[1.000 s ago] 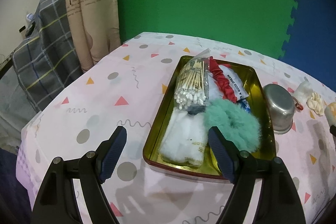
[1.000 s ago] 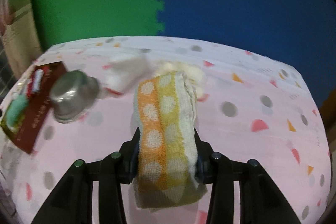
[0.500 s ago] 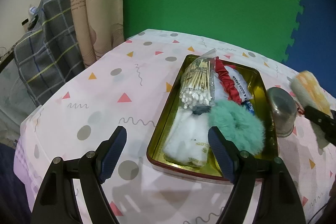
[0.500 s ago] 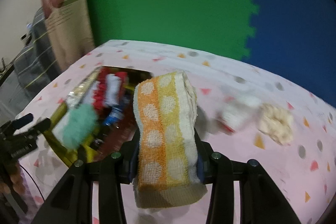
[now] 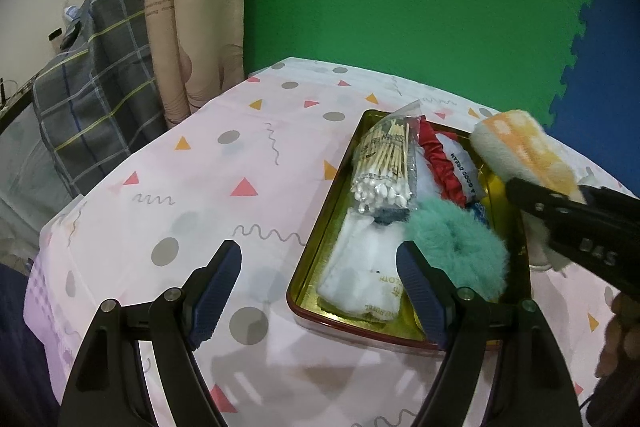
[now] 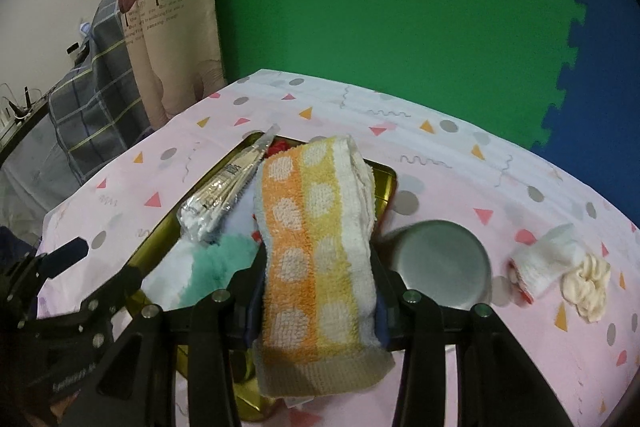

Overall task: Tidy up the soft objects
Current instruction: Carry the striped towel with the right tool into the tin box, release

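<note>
Your left gripper's fingers stand wide and empty near the tray; the towel hangs over its right side. Right view: your right gripper clamps the towel above the tray. Next, lower and release.

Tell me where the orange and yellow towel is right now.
The orange and yellow towel is clamped in the right gripper, held above the right side of the gold tray, near the metal bowl.

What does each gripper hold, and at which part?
The right gripper holds the folded towel across its middle. The left gripper holds nothing.
</note>
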Tool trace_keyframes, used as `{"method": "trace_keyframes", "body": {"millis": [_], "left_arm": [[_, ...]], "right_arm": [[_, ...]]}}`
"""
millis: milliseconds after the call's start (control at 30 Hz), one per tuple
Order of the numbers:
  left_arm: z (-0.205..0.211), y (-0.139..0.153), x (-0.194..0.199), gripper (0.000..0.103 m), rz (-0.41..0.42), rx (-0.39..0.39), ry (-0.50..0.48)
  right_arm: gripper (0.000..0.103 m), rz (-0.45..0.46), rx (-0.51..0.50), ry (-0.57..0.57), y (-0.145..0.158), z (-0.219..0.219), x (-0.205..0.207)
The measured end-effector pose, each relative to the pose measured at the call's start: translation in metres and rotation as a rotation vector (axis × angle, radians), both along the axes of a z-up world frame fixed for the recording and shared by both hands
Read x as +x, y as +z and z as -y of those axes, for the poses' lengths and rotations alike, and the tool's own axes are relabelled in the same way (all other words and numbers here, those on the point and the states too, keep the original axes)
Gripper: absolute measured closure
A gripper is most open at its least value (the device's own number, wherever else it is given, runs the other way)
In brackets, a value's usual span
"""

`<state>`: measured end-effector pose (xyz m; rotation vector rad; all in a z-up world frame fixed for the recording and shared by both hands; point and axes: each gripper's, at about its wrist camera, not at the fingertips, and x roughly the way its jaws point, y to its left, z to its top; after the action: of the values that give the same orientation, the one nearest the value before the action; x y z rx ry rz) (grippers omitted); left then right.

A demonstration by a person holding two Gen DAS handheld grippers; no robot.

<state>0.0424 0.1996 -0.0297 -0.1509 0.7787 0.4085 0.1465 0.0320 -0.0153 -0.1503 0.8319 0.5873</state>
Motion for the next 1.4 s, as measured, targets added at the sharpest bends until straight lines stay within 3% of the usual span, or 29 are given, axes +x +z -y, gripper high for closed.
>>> {"method": "trace_keyframes", "body": {"millis": [300,467,600,733,933,1167,1400], "left_arm": [[-0.011,0.002,-0.003,0.026,0.024,-0.022,0.056],[-0.011,0.001,-0.002,0.026,0.016,-0.023,0.055],[-0.012,0.0,-0.001,0.026,0.017,-0.021,0.055],[-0.011,0.0,-0.001,0.026,0.018,-0.026,0.053],[-0.012,0.002,-0.001,0.026,0.032,-0.034,0.052],[-0.01,0.002,-0.001,0.024,0.029,-0.033,0.047],[-0.008,0.002,-0.002,0.024,0.031,-0.02,0.045]], "right_arm": [[0.058,-0.066,0.003,-0.001,-0.025,-0.018,0.021],[0.055,-0.059,0.005,-0.014,-0.029,-0.023,0.025],[0.05,-0.056,0.01,-0.008,-0.027,-0.024,0.024],[0.038,-0.05,0.004,-0.001,-0.024,-0.023,0.019],[0.037,-0.014,-0.012,0.012,-0.013,-0.021,0.009],[0.037,0.01,0.024,-0.02,0.005,0.006,-0.002],[0.037,0.02,0.017,-0.114,0.003,0.066,-0.007]]}}
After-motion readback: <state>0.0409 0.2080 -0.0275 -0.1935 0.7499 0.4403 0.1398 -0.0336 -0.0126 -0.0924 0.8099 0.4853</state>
